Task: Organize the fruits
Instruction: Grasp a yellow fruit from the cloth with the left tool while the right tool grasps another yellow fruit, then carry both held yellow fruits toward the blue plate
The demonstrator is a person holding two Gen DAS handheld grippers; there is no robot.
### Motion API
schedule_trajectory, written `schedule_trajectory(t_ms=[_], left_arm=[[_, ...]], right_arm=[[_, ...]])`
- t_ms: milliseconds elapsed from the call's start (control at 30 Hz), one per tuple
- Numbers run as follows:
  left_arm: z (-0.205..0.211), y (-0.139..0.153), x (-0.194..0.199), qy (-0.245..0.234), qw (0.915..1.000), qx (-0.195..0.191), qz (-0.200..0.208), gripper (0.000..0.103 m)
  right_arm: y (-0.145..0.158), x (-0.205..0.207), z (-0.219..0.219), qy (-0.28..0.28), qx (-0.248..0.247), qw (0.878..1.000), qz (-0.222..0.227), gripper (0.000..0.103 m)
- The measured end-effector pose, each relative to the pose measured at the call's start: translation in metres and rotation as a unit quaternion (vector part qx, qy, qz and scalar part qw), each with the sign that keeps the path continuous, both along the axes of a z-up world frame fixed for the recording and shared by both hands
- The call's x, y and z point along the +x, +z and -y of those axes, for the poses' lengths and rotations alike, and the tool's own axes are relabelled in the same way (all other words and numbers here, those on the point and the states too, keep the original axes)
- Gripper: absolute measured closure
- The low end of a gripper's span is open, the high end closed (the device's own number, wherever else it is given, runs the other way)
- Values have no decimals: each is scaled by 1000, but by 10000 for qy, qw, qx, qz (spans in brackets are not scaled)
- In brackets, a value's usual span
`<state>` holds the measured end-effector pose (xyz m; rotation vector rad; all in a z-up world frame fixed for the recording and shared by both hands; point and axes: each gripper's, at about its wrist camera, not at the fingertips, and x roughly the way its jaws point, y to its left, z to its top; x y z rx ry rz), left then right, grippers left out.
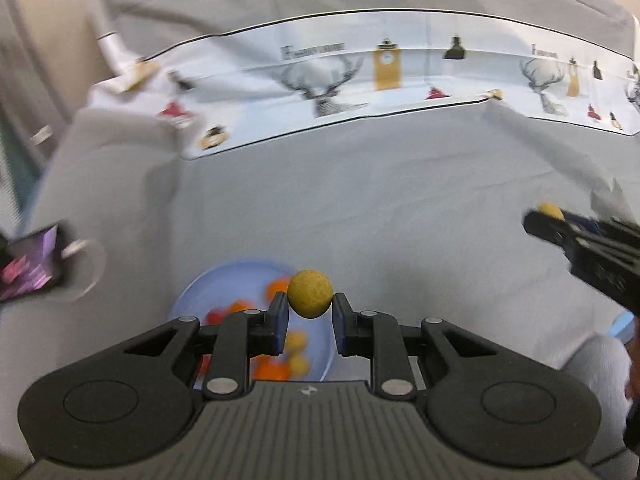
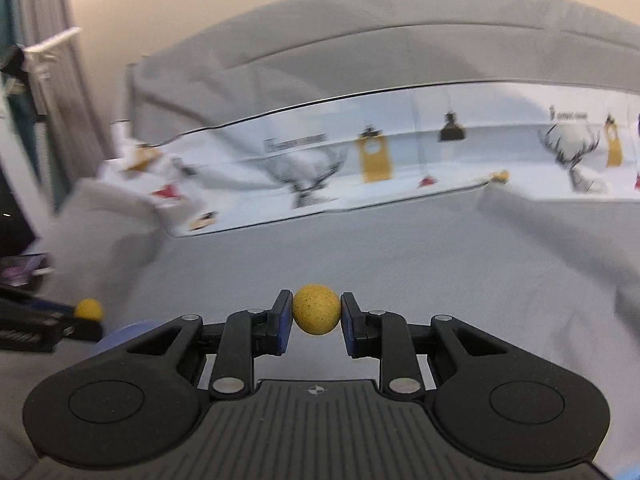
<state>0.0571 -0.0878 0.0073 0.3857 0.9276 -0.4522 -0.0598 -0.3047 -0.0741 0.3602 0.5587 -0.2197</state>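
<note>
My left gripper is shut on a speckled yellow ball fruit, held in the air above a pale blue bowl. That bowl holds several orange, red and yellow fruits, blurred. My right gripper is shut on a second yellow ball fruit over the grey cloth. In the left wrist view the right gripper shows at the right edge with its yellow fruit. The right wrist view has the left gripper at the left edge, holding its yellow fruit.
Grey cloth covers the surface. A white runner printed with deer heads and lamps lies across the back. A phone-like screen sits at the left. Part of another pale blue dish peeks in at the right edge.
</note>
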Motion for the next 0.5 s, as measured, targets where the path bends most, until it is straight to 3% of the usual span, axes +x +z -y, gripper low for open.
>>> schedule_trajectory(t_ms=[267, 500], left_arm=[[-89, 31, -61, 489, 9985, 139, 186, 78], [-135, 44, -109, 607, 9975, -67, 346, 78]], right_arm=[[43, -67, -97, 703, 47, 9975, 41, 76], [61, -109, -153, 1084, -178, 9939, 75, 76]])
